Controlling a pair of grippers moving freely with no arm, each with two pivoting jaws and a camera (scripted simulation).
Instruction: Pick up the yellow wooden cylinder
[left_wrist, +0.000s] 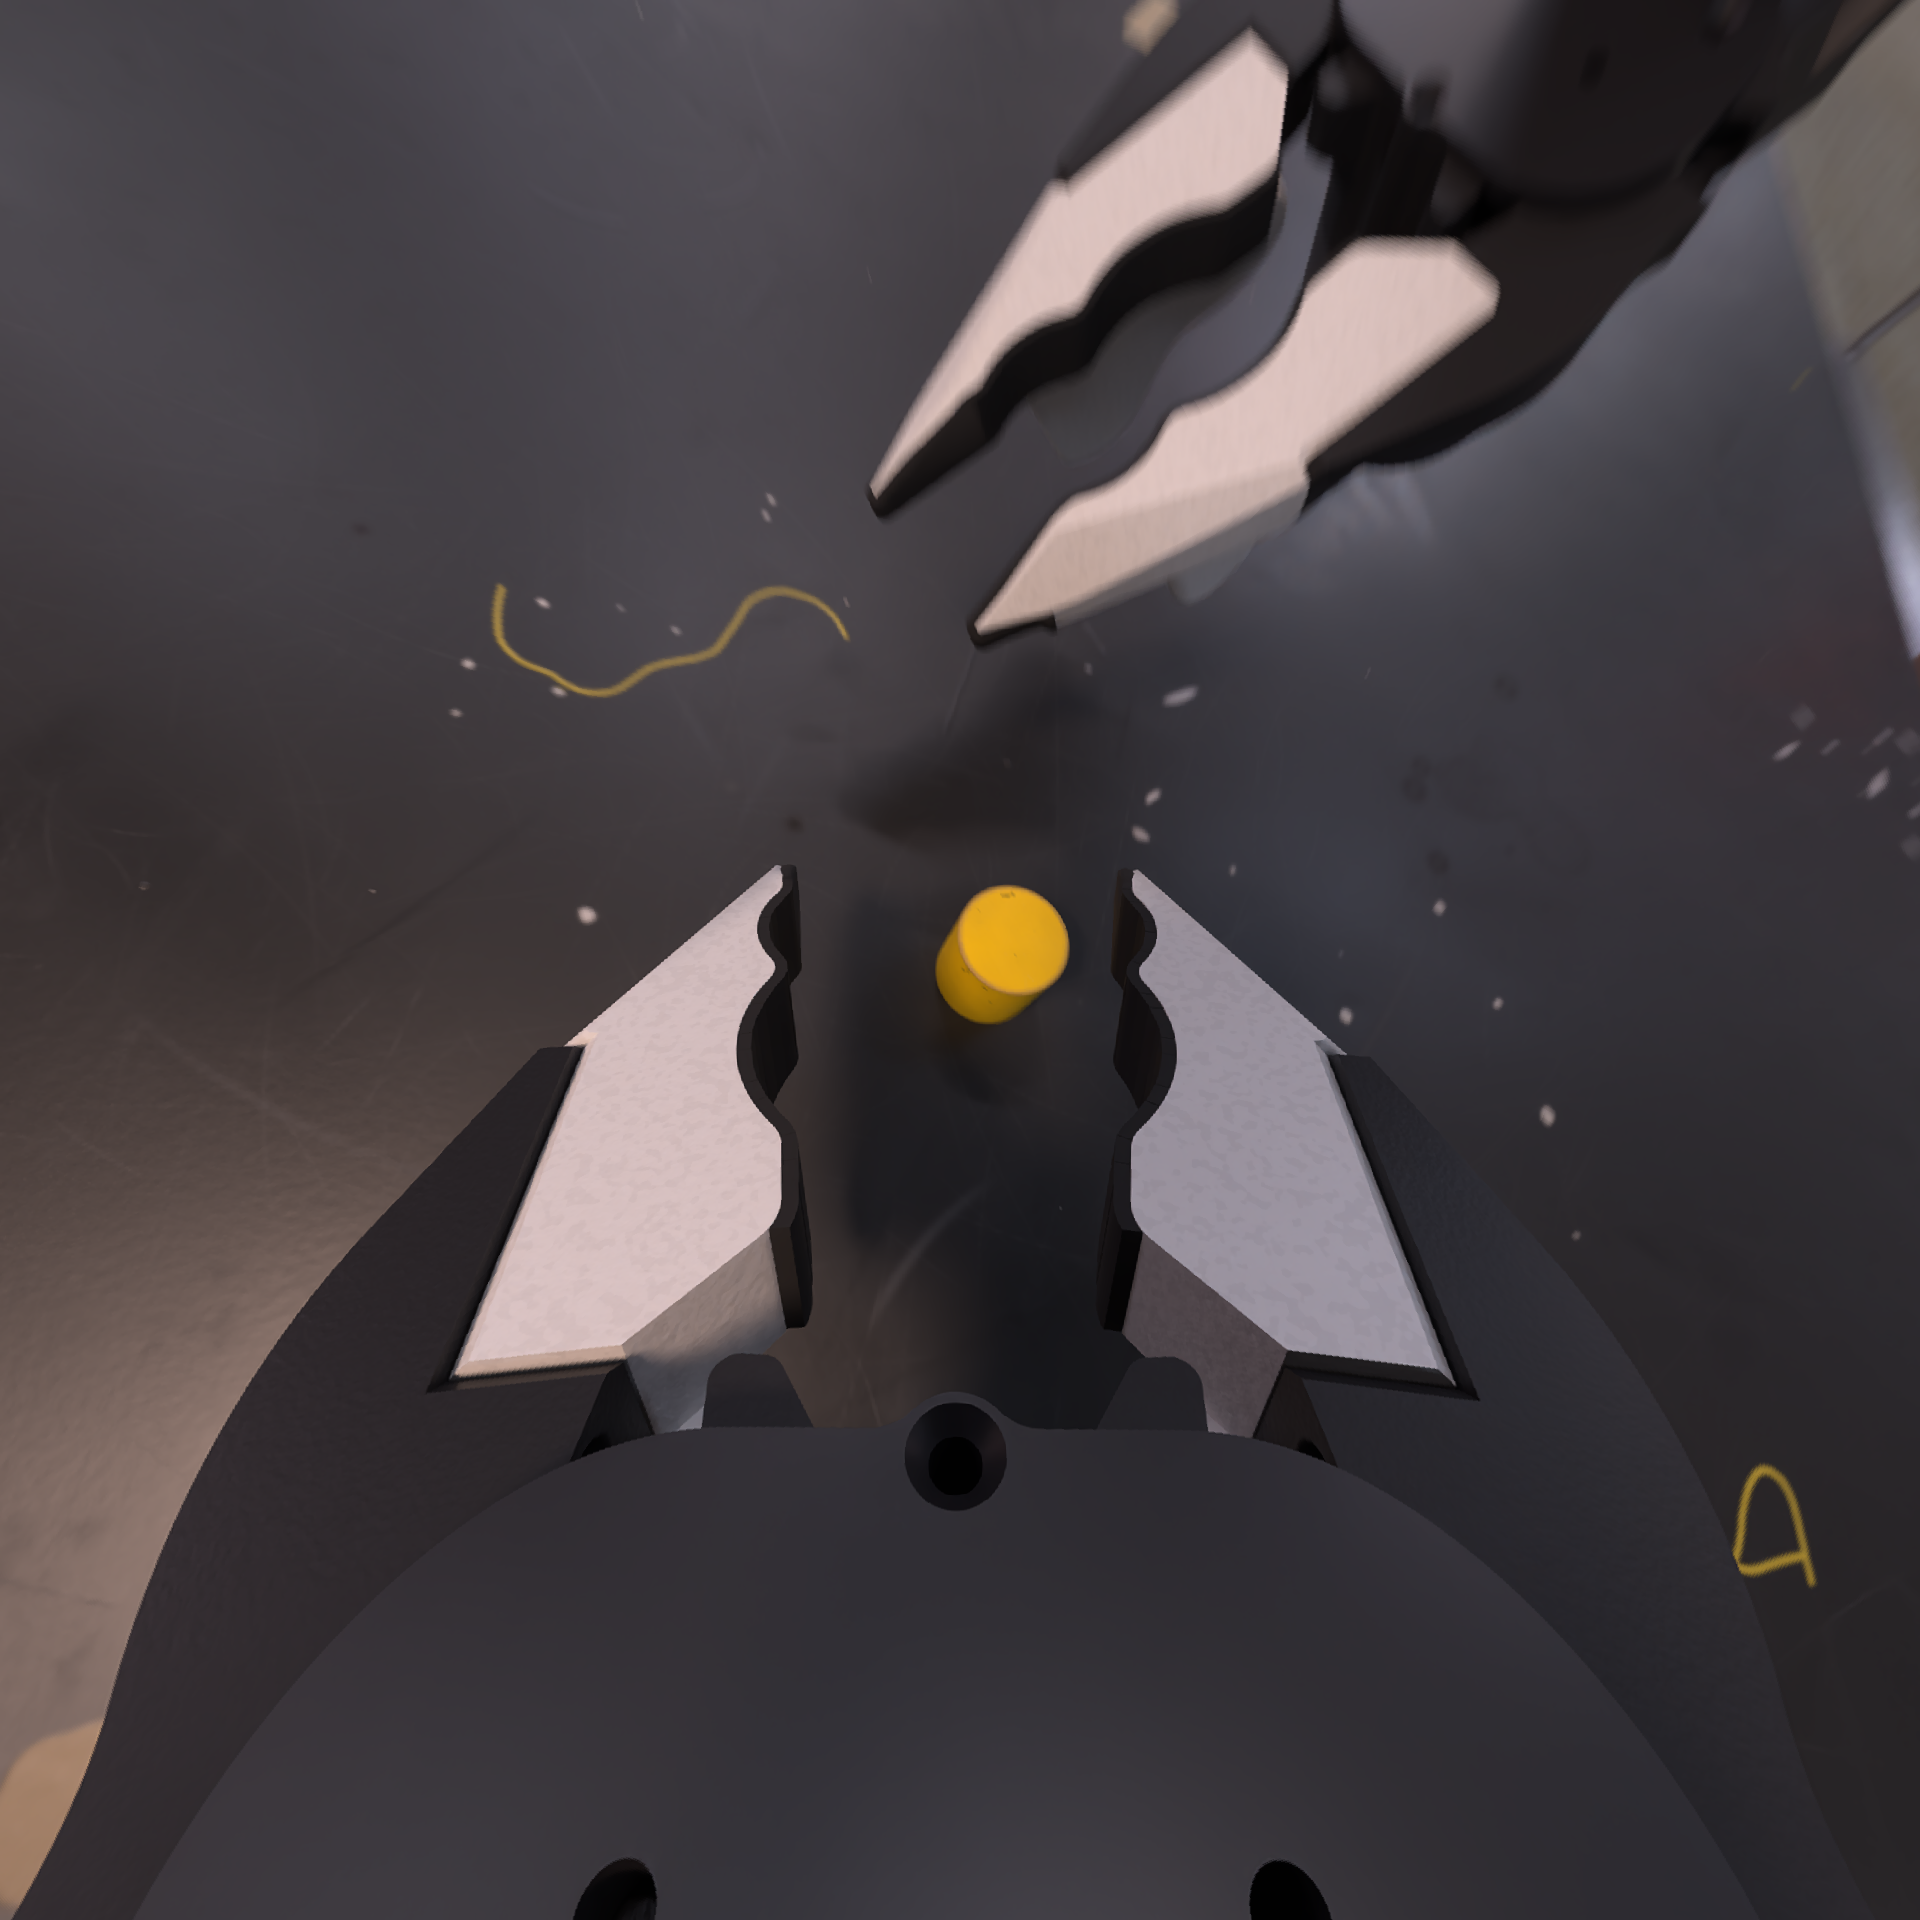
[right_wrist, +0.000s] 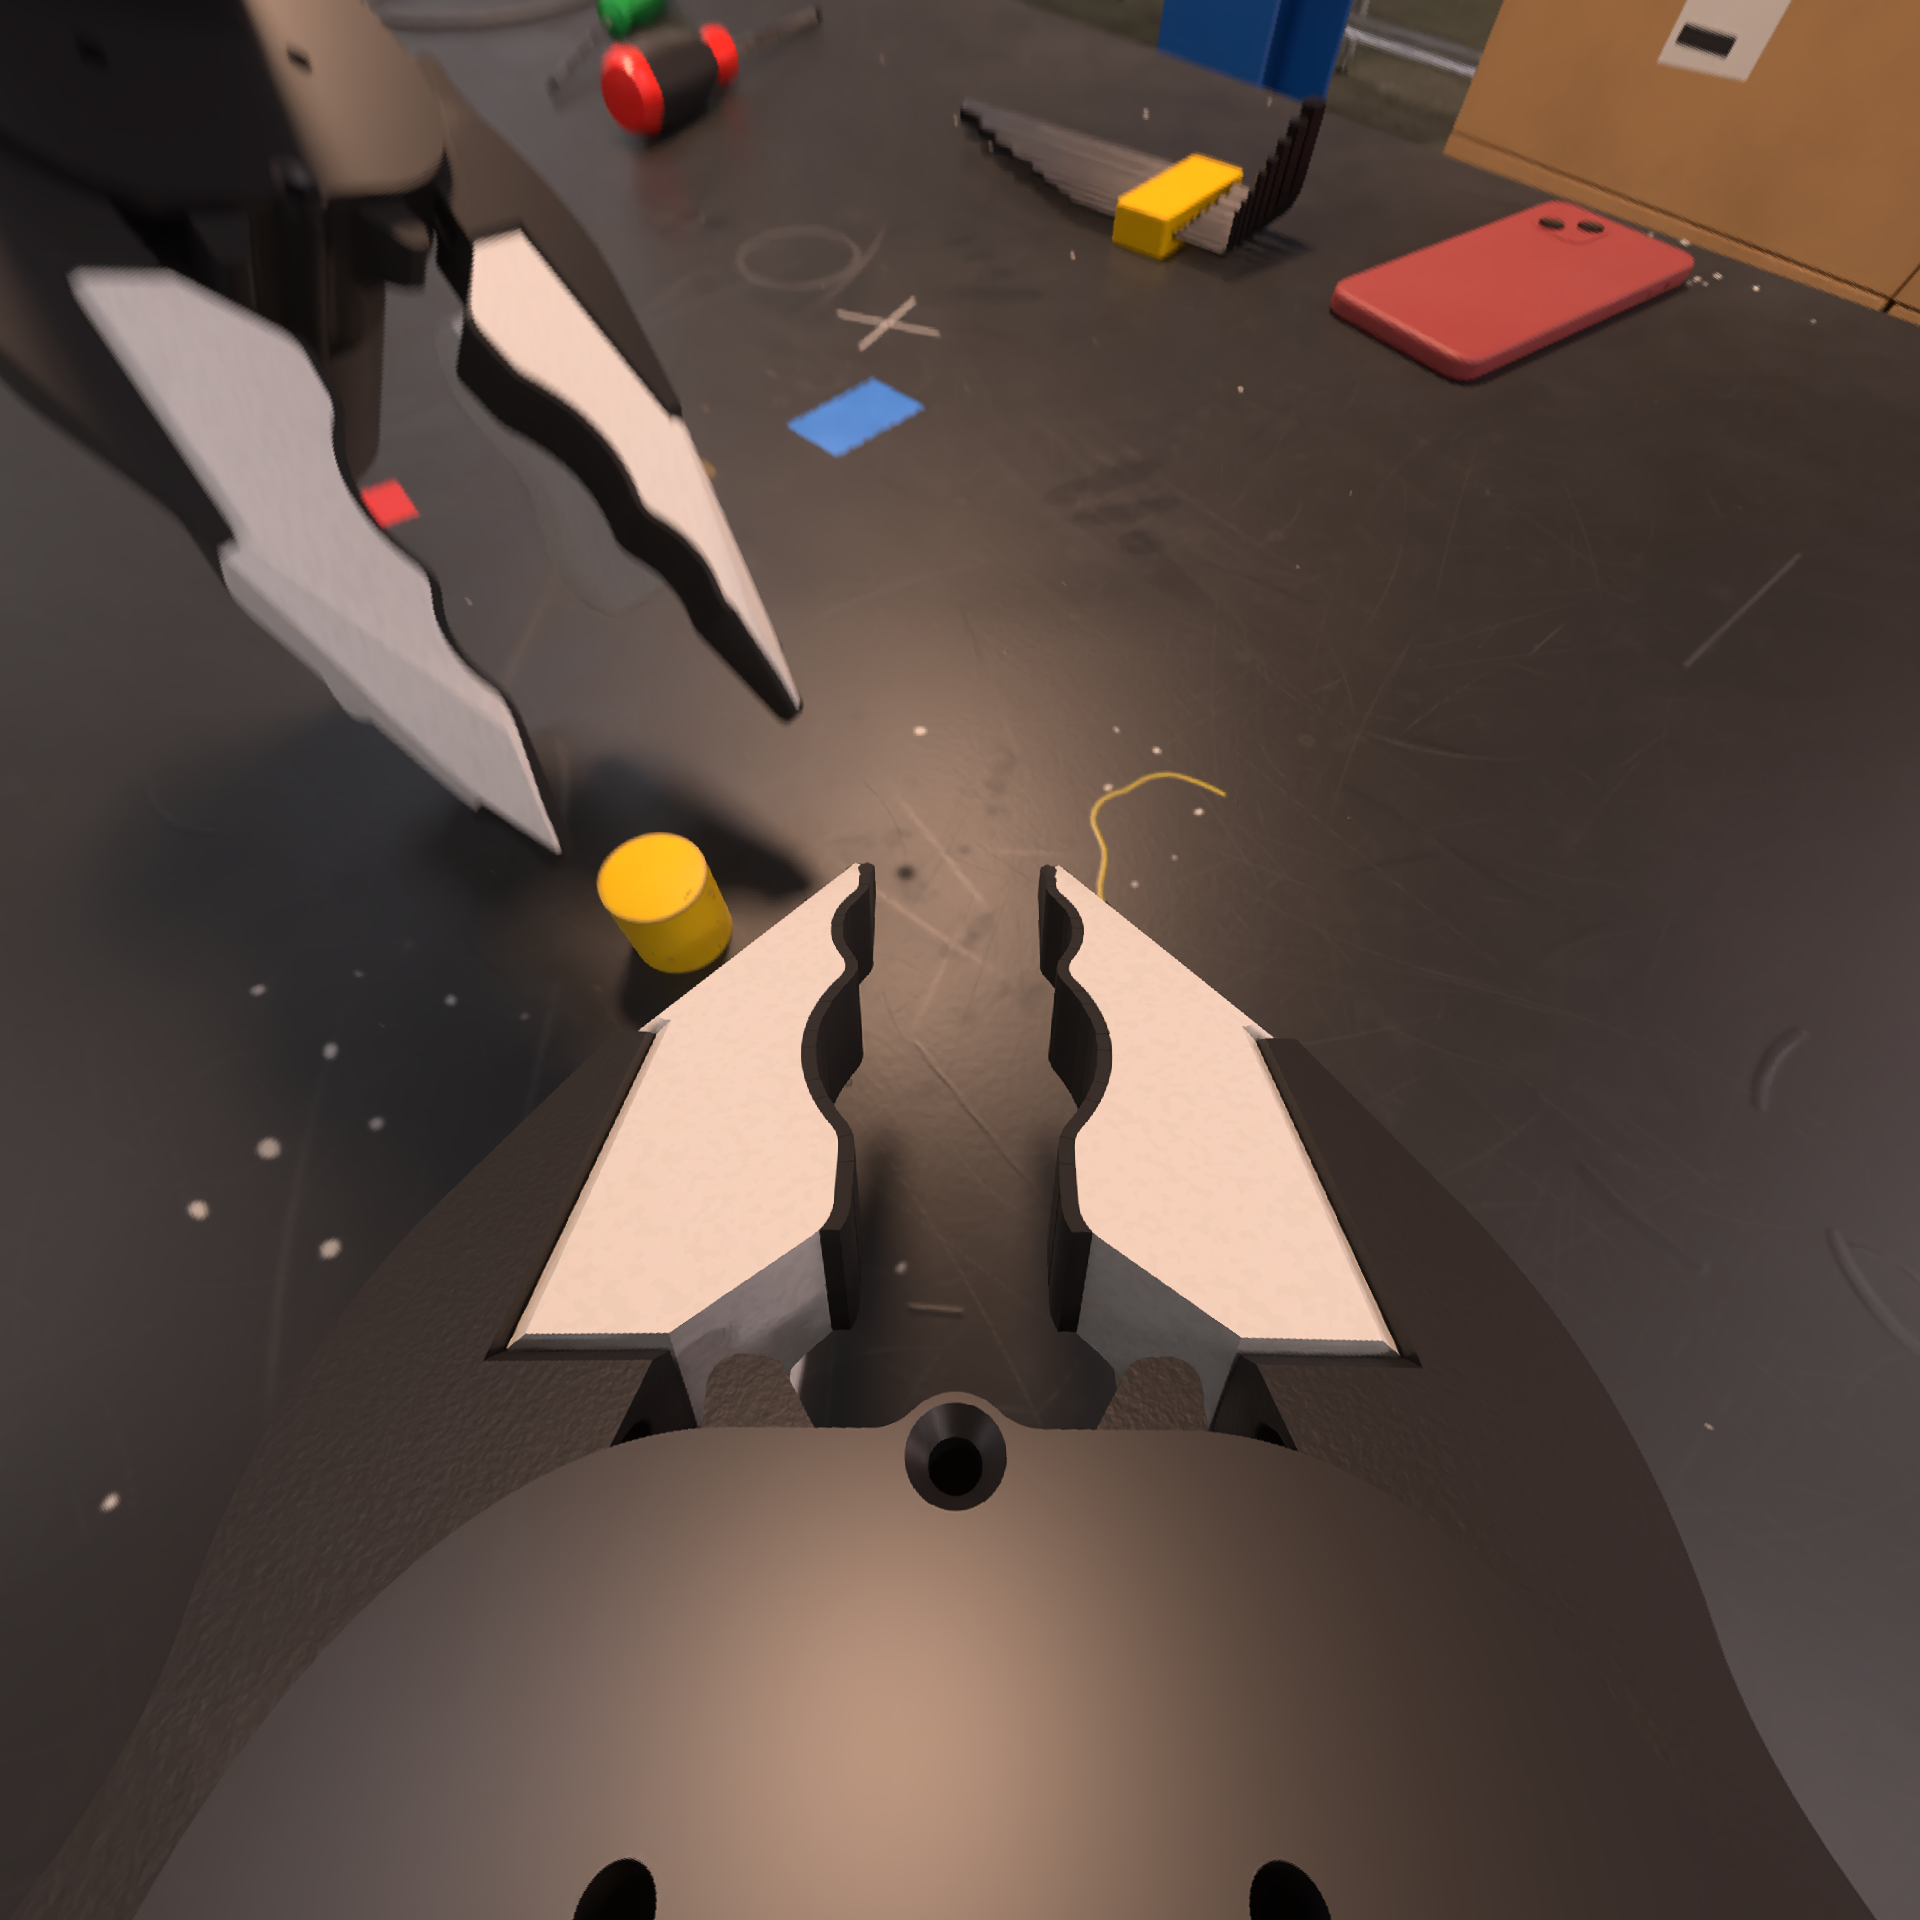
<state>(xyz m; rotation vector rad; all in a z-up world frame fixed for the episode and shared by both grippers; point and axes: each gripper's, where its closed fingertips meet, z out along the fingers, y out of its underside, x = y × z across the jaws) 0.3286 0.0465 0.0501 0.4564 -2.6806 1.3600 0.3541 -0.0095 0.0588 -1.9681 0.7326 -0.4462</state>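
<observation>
1. Two hand-held grippers over a dark, scuffed counter, both empty.
2. Left hand-held gripper: jaws wide apart, nothing between the pads, angled down at the counter.
3. Yellow cylinder upright on the counter, seen in the gap between the left fingertips, a little nearer the right-hand one; contact with either finger not visible.
4. Right hand-held gripper: jaws parted, narrower than the left, holding nothing, only bare counter in the gap.
5. From the right wrist view, cylinder just outside and beside the left finger of that gripper, beneath the tips of the left hand-held gripper, which comes in from the upper left.
6. From the left wrist view, right hand-held gripper blurred, at the upper right, tips pointing down toward the counter beyond the cylinder.
7. Thin yellow thread curled on the counter nearby, amid pale specks.
8. Farther back: blue patch, small red patch, red phone, yellow-and-black tool set, red-capped black object, cardboard box.
</observation>
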